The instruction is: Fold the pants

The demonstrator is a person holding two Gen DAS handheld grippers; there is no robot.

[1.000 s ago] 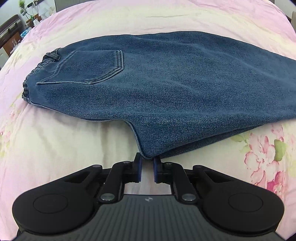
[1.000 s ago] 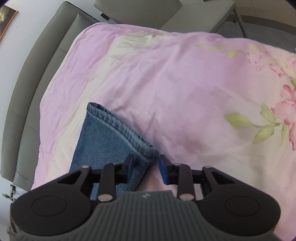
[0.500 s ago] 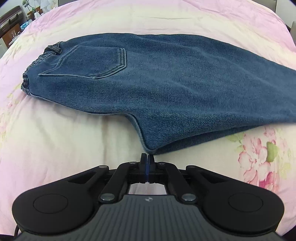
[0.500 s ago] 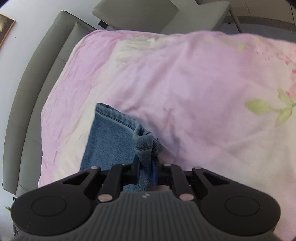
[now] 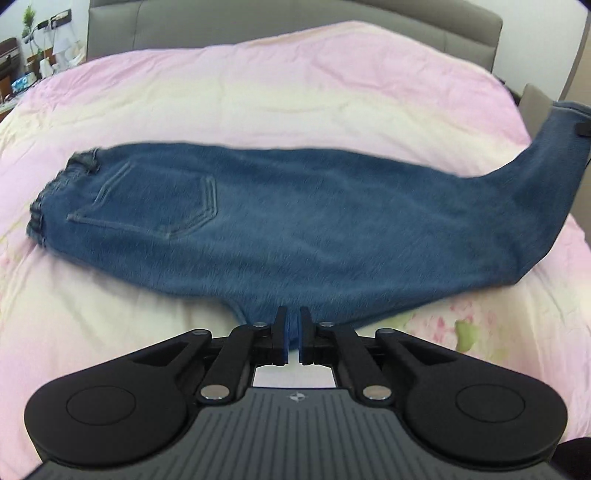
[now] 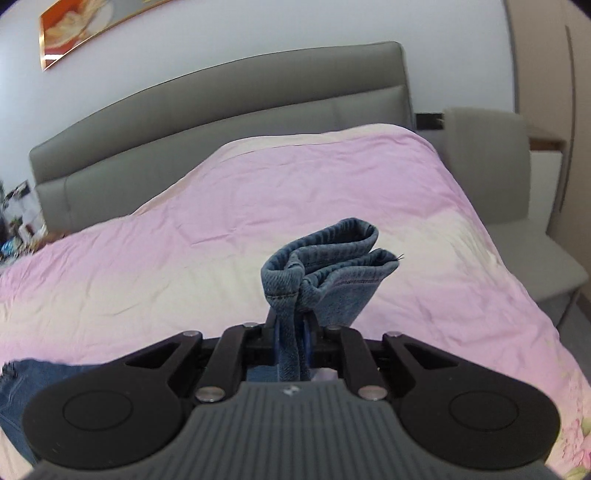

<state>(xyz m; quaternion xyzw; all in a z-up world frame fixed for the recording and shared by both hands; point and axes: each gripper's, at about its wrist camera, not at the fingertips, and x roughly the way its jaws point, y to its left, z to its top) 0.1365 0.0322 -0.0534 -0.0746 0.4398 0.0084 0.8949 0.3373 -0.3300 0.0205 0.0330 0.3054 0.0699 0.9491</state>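
Blue denim pants [image 5: 295, 221] lie folded lengthwise on the pink bed cover [image 5: 295, 88], waistband at the left, back pocket up. My left gripper [image 5: 291, 325] is shut on the near crotch edge of the pants. The leg end rises off the bed at the far right of the left wrist view. My right gripper [image 6: 293, 328] is shut on the bunched leg hems [image 6: 332, 251] and holds them up above the bed. More denim [image 6: 22, 391] shows at the lower left of the right wrist view.
A grey padded headboard [image 6: 221, 110] stands behind the bed. A grey chair [image 6: 491, 162] is at the bed's right side. A framed picture [image 6: 88, 26] hangs on the wall. Shelves with clutter [image 5: 26, 66] stand at the far left.
My right gripper has lifted the leg hems off the bed and tilted up toward the headboard. My left gripper, which had shut in front of the crotch edge, now grips that edge.
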